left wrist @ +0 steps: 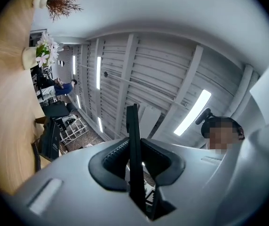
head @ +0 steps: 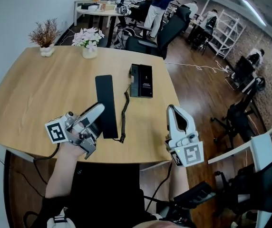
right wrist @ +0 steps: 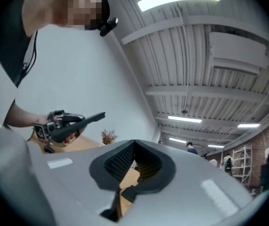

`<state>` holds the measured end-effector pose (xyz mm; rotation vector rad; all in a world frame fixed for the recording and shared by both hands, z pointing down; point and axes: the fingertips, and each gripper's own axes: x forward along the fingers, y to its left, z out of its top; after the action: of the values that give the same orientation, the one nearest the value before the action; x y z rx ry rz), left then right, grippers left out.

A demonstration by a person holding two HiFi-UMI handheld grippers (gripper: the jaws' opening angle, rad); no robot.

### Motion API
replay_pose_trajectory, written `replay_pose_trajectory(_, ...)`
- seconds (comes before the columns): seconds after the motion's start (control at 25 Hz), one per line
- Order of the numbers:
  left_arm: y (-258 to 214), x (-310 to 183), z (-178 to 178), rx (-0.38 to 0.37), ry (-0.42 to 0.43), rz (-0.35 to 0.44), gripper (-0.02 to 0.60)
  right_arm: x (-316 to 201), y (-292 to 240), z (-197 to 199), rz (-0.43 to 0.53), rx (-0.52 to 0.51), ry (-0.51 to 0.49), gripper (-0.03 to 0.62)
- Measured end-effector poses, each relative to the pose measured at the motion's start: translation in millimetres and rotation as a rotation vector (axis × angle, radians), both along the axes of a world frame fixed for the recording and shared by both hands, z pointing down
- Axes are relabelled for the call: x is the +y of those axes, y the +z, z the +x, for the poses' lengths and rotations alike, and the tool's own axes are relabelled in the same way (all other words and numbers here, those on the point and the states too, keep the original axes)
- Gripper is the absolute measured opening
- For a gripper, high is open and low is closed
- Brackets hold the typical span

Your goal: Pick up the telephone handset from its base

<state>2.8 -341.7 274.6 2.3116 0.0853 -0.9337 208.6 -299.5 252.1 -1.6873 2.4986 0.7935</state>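
My left gripper (head: 97,111) is shut on the telephone handset (head: 106,103), a long flat black bar held off its base, above the wooden table (head: 36,99). In the left gripper view the handset (left wrist: 133,126) stands edge-on between the ribbed pads of the left gripper (left wrist: 133,147). The black base (head: 141,80) lies on the table, further back and to the right. A coiled black cord (head: 124,109) runs from the base toward the handset's near end. My right gripper (head: 174,110) hovers off the table's right edge, shut and holding nothing. The right gripper (right wrist: 131,146) view shows the handset (right wrist: 88,118) at the left.
Two pots stand at the table's far edge, dried twigs (head: 45,34) and white flowers (head: 89,38). Black office chairs (head: 167,32) sit behind the table and another chair (head: 238,115) at the right. A person (head: 158,4) stands at the back desks.
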Motion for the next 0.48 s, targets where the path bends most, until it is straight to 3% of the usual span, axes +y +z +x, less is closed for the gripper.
replay_pose_trajectory(0.24,-25.0,50.7,-16.3,0.040,0.016,0.102,0.077,76.6,-3.7,-47.9,-0.037,0.024,-0.110,0.003)
replay_pose_trajectory(0.48,-30.9,79.3,-21.8,0.040,0.039,0.136,0.077,106.9,10.5,-90.2,-0.056,0.084,-0.166,0.003)
